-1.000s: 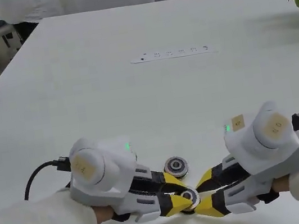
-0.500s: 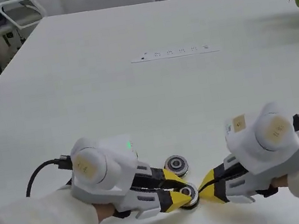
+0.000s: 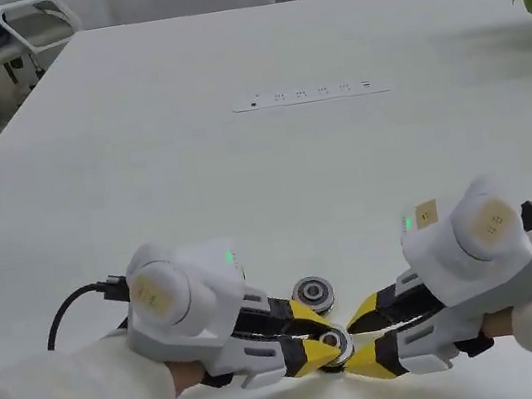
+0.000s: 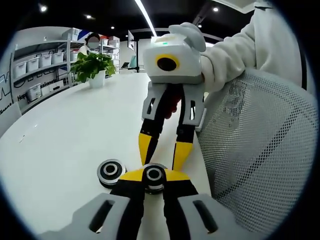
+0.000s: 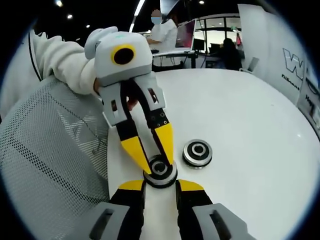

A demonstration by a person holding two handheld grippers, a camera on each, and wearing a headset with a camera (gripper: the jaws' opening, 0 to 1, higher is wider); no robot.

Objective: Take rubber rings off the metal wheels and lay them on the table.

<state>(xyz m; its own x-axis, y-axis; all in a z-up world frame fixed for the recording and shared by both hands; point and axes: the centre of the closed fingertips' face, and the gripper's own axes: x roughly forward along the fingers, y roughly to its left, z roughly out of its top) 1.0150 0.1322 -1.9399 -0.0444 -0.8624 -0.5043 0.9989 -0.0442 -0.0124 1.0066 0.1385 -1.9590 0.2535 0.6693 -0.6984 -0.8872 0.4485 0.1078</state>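
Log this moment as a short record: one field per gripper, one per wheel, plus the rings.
left gripper: shut on the held wheel, one jaw on each side
right gripper: jaws apart, tips at the same wheel from the opposite side; grip unclear
held wheel: between both grippers, near the table edge
second wheel: flat on the table just beyond, untouched
rings: dark outer bands, apparently on both wheels, not yet off

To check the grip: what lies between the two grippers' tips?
One wheel, with the jaws of the left gripper and the right gripper around it, seen in the head view.
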